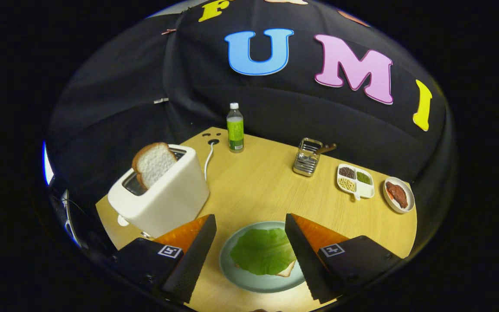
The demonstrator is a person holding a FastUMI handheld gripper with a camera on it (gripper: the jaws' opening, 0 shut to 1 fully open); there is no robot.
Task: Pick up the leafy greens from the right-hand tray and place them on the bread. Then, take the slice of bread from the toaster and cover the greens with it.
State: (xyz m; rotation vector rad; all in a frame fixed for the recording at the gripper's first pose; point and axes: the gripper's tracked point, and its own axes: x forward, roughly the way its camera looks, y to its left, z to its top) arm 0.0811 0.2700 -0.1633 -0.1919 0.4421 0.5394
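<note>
A green lettuce leaf (263, 251) lies on a slice of bread (287, 270), whose corner peeks out under it, on a pale green plate (249, 281). The plate sits between my fingers and below them. My gripper (249, 221) is open, with nothing between its fingers, and hangs above the plate. To the left, beyond my left finger, stands a white toaster (163, 195) with a slice of bread (153, 164) sticking up out of its slot.
At the back of the wooden table (258, 186) stand a green-labelled bottle (235, 128) and a wire utensil holder (308, 157). To the right lie a white divided tray of beans (355, 181) and a small dish with a piece of meat (398, 194). The toaster's cord (208, 159) runs back.
</note>
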